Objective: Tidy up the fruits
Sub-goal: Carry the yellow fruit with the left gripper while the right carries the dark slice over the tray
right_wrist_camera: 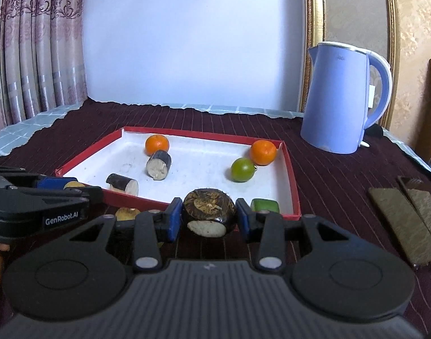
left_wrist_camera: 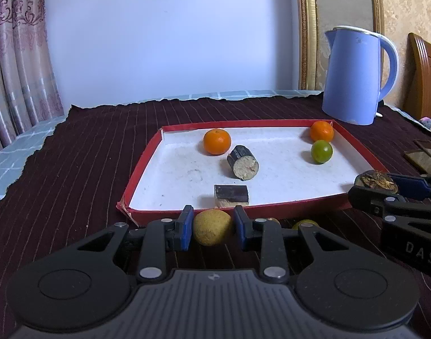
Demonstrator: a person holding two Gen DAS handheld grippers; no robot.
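Blue kettle [left_wrist_camera: 353, 76] behind red tray [left_wrist_camera: 356, 152]

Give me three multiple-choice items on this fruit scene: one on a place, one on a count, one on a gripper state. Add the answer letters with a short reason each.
1. Where does the blue kettle stand?
A. inside the red tray
B. on the dark cloth beyond the tray's far right corner
C. between the two grippers

2. How many orange fruits lie in the red tray?
A. one
B. two
C. four

3. What is the left hand-held gripper doing?
A. closed around a yellow round fruit
B. gripping the kettle's handle
C. holding a green fruit above the tray

Answers: 1 B, the kettle sits on the cloth outside the rim. 2 B, one orange at the back left, another in the far right corner. 3 A, the blue pads flank the yellow fruit on both sides.
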